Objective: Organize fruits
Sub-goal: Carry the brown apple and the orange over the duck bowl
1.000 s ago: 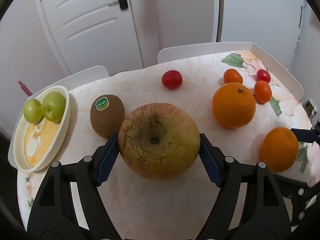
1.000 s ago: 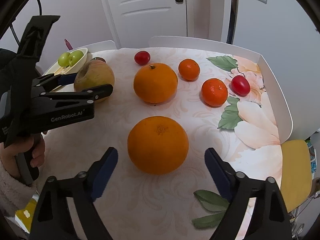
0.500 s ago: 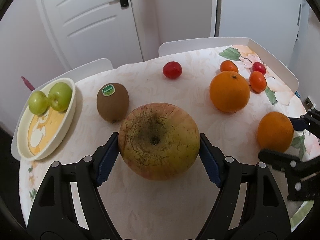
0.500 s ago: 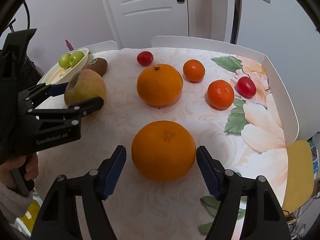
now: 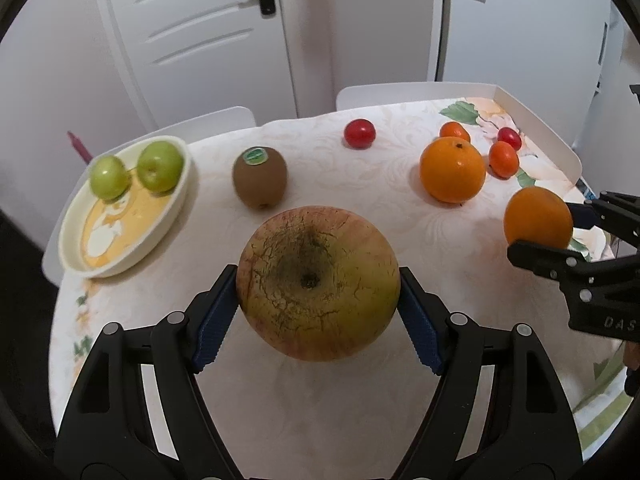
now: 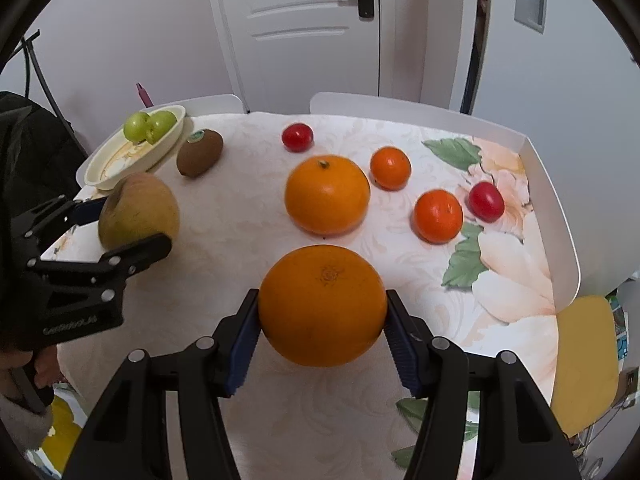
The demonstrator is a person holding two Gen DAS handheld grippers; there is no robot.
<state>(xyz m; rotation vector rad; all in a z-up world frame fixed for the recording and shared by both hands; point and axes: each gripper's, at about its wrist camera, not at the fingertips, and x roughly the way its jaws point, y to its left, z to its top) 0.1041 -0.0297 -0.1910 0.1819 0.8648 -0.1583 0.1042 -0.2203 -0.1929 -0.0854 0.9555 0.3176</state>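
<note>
in the dish: two green apples (image 5: 132, 170) already sit in the cream dish (image 5: 168, 224), at ten o'clock of the bench (image 5: 320, 400) in the left wrist view; these read as the part done.
left gripper: the left gripper (image 5: 318, 300) is clenched on the big yellow-red apple (image 5: 318, 280), both blue pads against its sides; it looks lifted off the cloth, with the dish at ten o'clock of it.
right gripper: the right gripper (image 6: 322, 320) is closing its jaws on the near orange (image 6: 322, 306), which sits between the pads; they appear to touch its flanks, grip probably just forming.
still loose: the kiwi (image 5: 260, 178) just beside the dish; the second orange (image 6: 327, 194) at twelve o'clock of the near one; two small tangerines (image 6: 438, 216) and a cherry tomato (image 6: 486, 202) at one to two o'clock; another cherry tomato (image 6: 297, 137) at the far middle.
progress: early, by my reading: two fruits placed, two in hand, six lying scattered.
left to do: likely carry the apple to the dish, then settle the orange and the rest.
</note>
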